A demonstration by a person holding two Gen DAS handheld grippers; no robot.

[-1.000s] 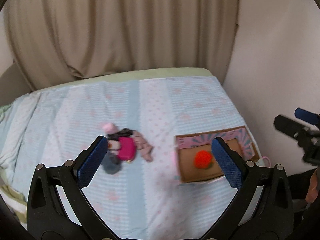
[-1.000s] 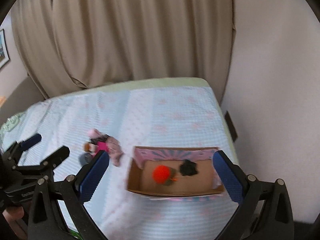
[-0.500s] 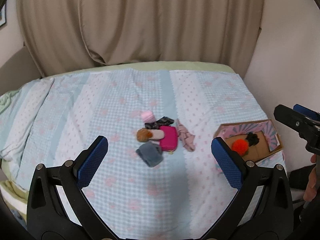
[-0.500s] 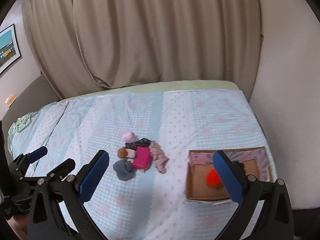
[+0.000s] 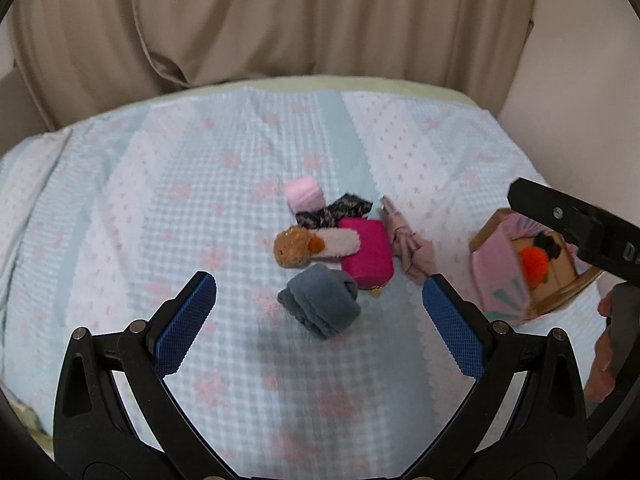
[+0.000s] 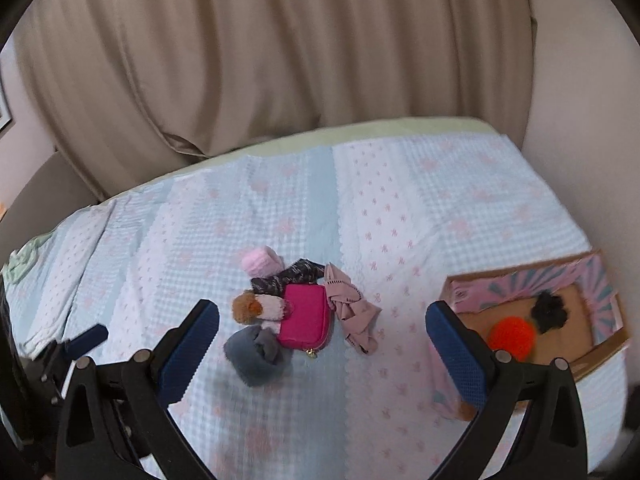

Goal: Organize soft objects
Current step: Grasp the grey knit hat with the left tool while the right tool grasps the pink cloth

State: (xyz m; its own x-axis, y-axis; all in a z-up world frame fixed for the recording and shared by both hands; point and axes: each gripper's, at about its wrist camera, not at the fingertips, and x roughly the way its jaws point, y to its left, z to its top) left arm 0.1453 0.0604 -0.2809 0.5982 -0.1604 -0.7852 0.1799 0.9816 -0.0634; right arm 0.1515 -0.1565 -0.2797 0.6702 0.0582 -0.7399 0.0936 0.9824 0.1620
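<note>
Pale blue-and-white checked bedspread w/ pink flowers [image 5: 208, 208] fills the left wrist view. Left gripper [image 5: 319, 320] hangs above it, jaws spread wide, nothing btwn them. Just past its tips lies the pile of soft things: rolled grey-blue fleece sock [image 5: 322, 306] nearest, touching a magenta zip pouch [image 5: 368, 254]; a brown-and-cream plush toy [image 5: 310, 245] leans on the pouch; a black patterned cloth [image 5: 334, 212] and pale pink rolled sock [image 5: 304, 196] sit behind; a dusty pink crumpled garment [image 5: 408, 246] is at the pouch's right. At right, partly behind the right gripper's black body, a shallow cardboard box w/ pink lining [image 5: 494, 264] holds an orange pompom [image 5: 534, 266].

Right wrist view: right gripper [image 6: 322, 350] also wide open, empty, over the same pile; grey sock [image 6: 252, 354] nearest. Box [image 6: 516, 278] sits well apart at right w/ pompom [image 6: 512, 336] and a black fuzzy item [image 6: 550, 312] inside.
</note>
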